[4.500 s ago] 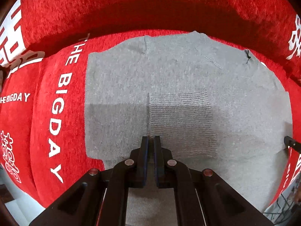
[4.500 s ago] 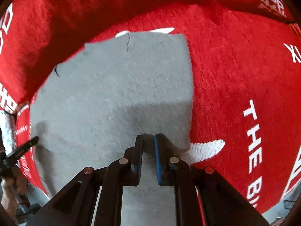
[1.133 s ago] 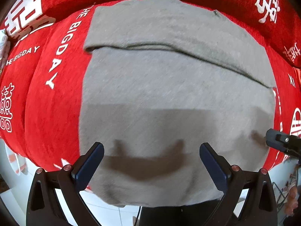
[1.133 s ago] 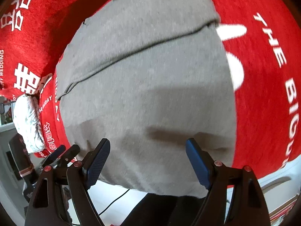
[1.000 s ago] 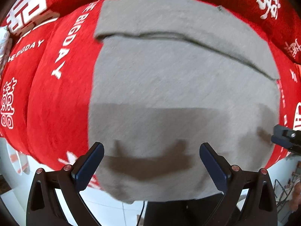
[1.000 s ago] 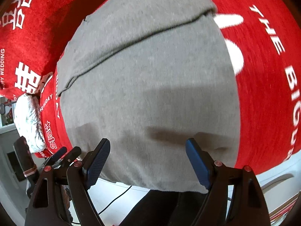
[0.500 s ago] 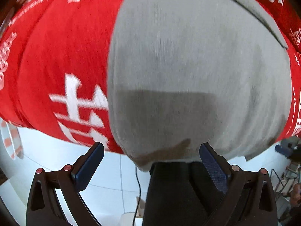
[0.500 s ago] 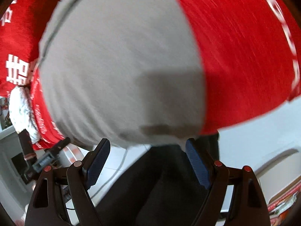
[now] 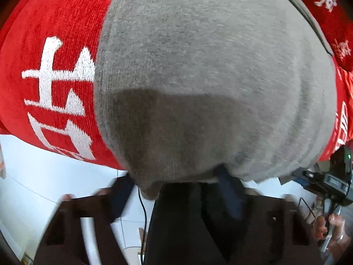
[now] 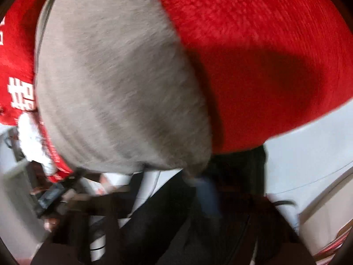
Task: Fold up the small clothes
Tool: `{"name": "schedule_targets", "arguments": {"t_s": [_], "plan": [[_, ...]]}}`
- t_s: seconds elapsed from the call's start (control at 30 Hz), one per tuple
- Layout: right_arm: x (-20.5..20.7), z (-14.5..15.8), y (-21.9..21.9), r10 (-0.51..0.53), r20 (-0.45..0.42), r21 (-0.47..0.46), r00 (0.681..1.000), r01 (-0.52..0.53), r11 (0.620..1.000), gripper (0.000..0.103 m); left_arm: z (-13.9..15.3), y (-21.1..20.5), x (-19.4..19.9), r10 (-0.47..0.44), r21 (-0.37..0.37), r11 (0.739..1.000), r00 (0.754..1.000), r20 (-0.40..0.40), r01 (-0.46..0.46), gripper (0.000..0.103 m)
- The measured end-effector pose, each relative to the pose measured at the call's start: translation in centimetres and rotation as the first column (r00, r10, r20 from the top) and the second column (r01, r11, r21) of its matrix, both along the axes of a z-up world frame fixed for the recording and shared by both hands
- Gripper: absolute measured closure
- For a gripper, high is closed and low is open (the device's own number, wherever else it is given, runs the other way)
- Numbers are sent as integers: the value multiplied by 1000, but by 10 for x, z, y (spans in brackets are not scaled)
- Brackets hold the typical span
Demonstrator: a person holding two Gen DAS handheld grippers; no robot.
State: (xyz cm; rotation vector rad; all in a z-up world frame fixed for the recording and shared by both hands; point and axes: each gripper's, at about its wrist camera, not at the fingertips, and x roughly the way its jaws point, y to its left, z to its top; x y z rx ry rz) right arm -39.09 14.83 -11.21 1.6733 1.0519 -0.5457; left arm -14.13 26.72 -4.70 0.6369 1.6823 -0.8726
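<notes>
Your left gripper [image 9: 176,190] is closing its jaws around the grey garment's [image 9: 209,77] hem overhanging the red blanket's [image 9: 55,44] near edge, right gripper [image 10: 198,181] clamped on the other corner, seemingly for lifting it into a fold.

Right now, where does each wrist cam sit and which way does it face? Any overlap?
Left wrist: on the left gripper, pointing steeply down at the grey garment's near hem over the red cover; jaws closing around the hem, dark-clothed legs below.
Right wrist: on the right gripper, angled down at the same hem's other corner; blurred.
Shared: grey garment, red cover, pale floor; each view catches the other gripper.
</notes>
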Motion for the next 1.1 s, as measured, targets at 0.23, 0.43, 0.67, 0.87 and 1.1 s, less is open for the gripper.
{"name": "schedule_targets", "arguments": {"t_s": [0.23,0.43,0.67,0.87,1.1], "plan": [[-4,60,-10,-106,216,-24,971,113,993,95,45,-4,11,-21,-138,990,989,-147,0,91],[8,107,-75,-140,350,-123,926,193,973,98,98,-36,52,-1,-283,958,990,-143,-40,91],[52,116,-166,-92,336,-201,937,167,965,98,108,-124,104,47,-362,931,999,7,-42,91],[59,107,-206,-135,255,-214,957,193,958,94,122,-166,140,114,-357,933,982,153,-53,90],[64,122,-195,88,69,-315,994,-62,947,26,116,-151,125,-64,-213,971,974,219,112,15]]}}
